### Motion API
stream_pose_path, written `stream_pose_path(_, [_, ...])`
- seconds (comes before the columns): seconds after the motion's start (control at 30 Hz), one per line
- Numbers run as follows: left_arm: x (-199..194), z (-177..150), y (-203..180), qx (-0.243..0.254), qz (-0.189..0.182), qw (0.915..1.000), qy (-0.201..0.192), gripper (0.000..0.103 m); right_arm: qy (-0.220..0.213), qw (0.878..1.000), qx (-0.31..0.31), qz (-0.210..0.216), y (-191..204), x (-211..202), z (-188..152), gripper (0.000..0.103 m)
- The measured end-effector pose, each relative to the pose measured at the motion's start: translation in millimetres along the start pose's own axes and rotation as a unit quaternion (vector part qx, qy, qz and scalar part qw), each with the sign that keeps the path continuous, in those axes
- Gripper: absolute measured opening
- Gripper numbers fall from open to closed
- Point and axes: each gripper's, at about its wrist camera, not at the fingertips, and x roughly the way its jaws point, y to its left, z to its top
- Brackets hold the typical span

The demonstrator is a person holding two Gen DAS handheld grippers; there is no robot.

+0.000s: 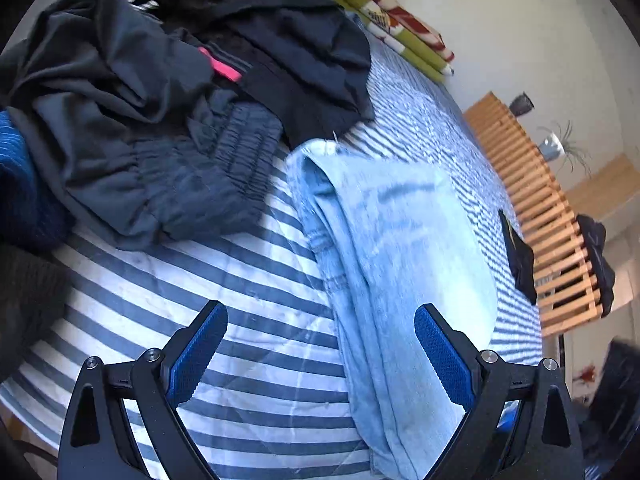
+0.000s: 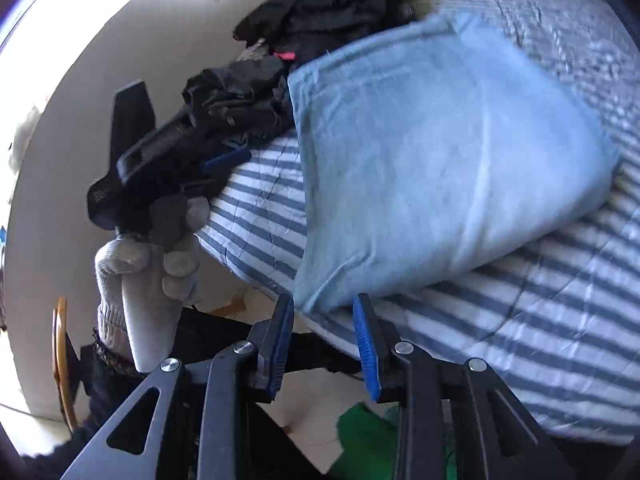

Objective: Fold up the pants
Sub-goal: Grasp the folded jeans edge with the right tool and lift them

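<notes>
On the striped bedspread (image 1: 248, 364) in front of you lie the light blue jeans (image 1: 384, 248), already doubled over into a long folded bundle. From your left wrist camera they run from near the middle of the bed down toward the lower edge of the view, passing just inside the right-hand finger of your left gripper (image 1: 320, 356). That gripper hangs above the cover with its blue-padded fingers (image 1: 198, 354) spread wide apart and nothing between them; the near end of the jeans lies under the right finger, but the pads do not press on it.

Your right gripper (image 2: 323, 346) has its fingers a narrow way apart. The lower corner of the jeans (image 2: 436, 160) shows just above the fingertips in that view, and no cloth is pinched between the pads; the picture is blurred there, so you cannot tell whether the tips brush the fabric. Past the bed's edge, your gloved left hand (image 2: 152, 248) grips the handle of the other tool.

Beyond the jeans, a heap of dark clothes (image 1: 168, 92) sits on the bed, touching the far end of the denim, with a pink strip (image 1: 222, 65) showing among the folds. A wooden slatted frame (image 1: 532, 208) stands along the far side of the bed.
</notes>
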Motion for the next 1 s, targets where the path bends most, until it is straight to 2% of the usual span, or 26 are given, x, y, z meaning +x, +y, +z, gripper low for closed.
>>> stream_pose_path(0.07, [13,1,-7,0.007,0.008,0.9999,0.011,0.097,-0.041,0.999,-0.018,-0.031,-16,-29,12,0.043])
stream_pose_path(0.13, [25,4,-11,0.005,0.009,0.9998,0.016,0.097,-0.087,0.994,-0.022,-0.06,-42,-55,29,0.066])
stream_pose_path(0.17, [29,6,-13,0.003,0.008,0.9998,0.018,0.097,-0.102,0.992,-0.024,-0.074,-57,-63,40,0.068])
stream_pose_path(0.23, [38,11,-16,0.003,0.013,0.9997,0.021,0.097,-0.111,0.988,-0.021,-0.108,-86,-69,69,0.07])
stream_pose_path(0.27, [41,14,-18,0.003,0.017,0.9996,0.021,0.097,-0.106,0.988,-0.02,-0.112,-99,-68,80,0.07])
stream_pose_path(0.37, [53,24,-18,-0.003,0.026,0.9994,0.021,0.097,-0.079,0.991,-0.024,-0.104,-129,-48,115,0.073])
stream_pose_path(0.53, [71,37,-23,0.0,0.037,0.9991,0.021,0.098,-0.035,0.993,-0.04,-0.101,-160,5,146,0.073])
stream_pose_path(0.63, [82,49,-29,0.005,0.039,0.999,0.021,0.098,-0.012,0.994,-0.045,-0.096,-176,29,155,0.073])
stream_pose_path(0.8, [86,54,-39,0.014,0.047,0.9981,0.037,0.099,0.02,0.999,-0.032,-0.018,-189,48,159,0.074])
stream_pose_path(0.9, [80,40,-38,0.013,0.057,0.997,0.051,0.099,0.029,0.997,-0.071,-0.017,-177,52,158,0.074])
stream_pose_path(1.0, [80,32,-41,0.02,0.06,0.9972,0.041,0.099,0.036,0.995,-0.094,-0.013,-171,58,160,0.075])
